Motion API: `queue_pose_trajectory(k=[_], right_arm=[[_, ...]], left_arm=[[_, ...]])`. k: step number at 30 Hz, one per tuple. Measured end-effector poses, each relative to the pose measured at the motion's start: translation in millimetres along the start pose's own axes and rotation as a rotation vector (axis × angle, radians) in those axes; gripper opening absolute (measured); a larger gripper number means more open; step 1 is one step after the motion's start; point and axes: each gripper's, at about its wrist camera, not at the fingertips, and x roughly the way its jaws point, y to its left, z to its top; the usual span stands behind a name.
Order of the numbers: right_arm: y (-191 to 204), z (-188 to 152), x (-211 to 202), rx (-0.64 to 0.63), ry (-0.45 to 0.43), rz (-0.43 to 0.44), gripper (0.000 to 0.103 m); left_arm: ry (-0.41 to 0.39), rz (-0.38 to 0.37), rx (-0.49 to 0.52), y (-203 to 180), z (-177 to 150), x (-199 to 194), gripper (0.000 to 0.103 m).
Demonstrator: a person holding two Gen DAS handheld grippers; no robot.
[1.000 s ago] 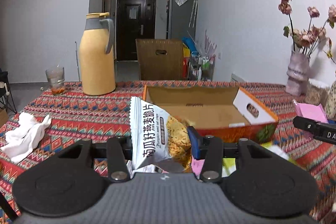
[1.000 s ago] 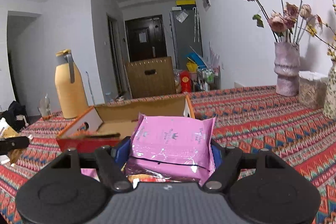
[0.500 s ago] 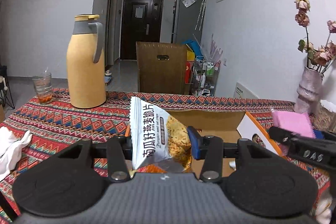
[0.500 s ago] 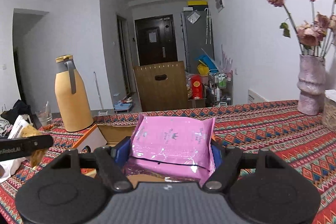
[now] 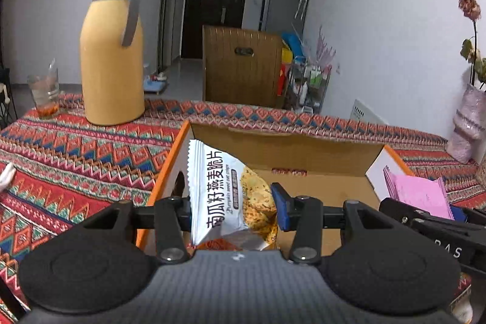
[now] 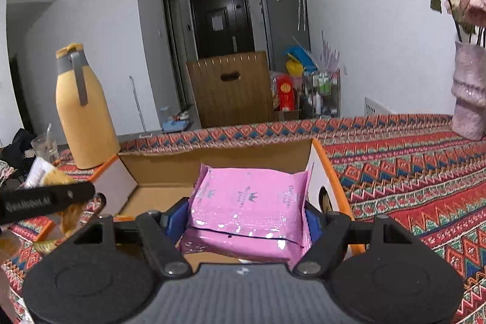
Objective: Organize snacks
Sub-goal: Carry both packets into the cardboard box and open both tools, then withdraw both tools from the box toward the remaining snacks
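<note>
Two grips over the cardboard box, left fingers clamping white oat-crisp packet, right fingers pinching pink packets

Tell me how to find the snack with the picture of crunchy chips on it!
Find the open cardboard box with orange edges on the patterned tablecloth. Just in front of it, the left gripper pinches a small white snack packet upright. It has black lettering and golden crisps printed on it, unlike the plain pink packet in the right gripper.
</note>
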Motion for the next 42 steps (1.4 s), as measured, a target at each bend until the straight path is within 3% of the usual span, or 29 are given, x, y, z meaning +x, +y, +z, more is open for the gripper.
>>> queue_pose_trajectory(k=[4, 6, 8, 9, 10, 29, 42], right_arm=[[2.9, -4.5, 8.3, -0.011, 0.035, -0.001, 0.076], [3.2, -5.9, 9.0, -0.016, 0.038, -0.013, 0.079], [2.0, -6.2, 8.2, -0.012, 0.033, -0.024, 0.089], [0.3, -6.3, 7.2, -0.004, 0.031, -0.021, 0.102], [-2.9, -5.6, 5.7, 0.006, 0.027, -0.018, 0.103], [-9.9, -1.5, -20.9, 0.033, -0.036, -0.021, 0.103], [-7.9, 12.9, -61.7, 0.016, -0.119, -0.006, 0.103]], left_arm=[[0.01, -0.004, 0.001, 0.2, -4.8, 1.7, 0.046], [0.007, -0.003, 0.0, -0.5, -6.8, -0.8, 0.054], [-0.008, -0.006, -0.01, 1.0, -7.8, -4.4, 0.086], [-0.028, 0.005, -0.014, 1.0, -7.8, -7.9, 0.093], [-0.048, 0.018, -0.016, 1.1, -7.6, -11.0, 0.103], [-0.111, 0.021, -0.038, 2.6, -2.7, -39.3, 0.103], [-0.179, -0.004, -0.032, -4.0, 7.4, -88.8, 0.103]])
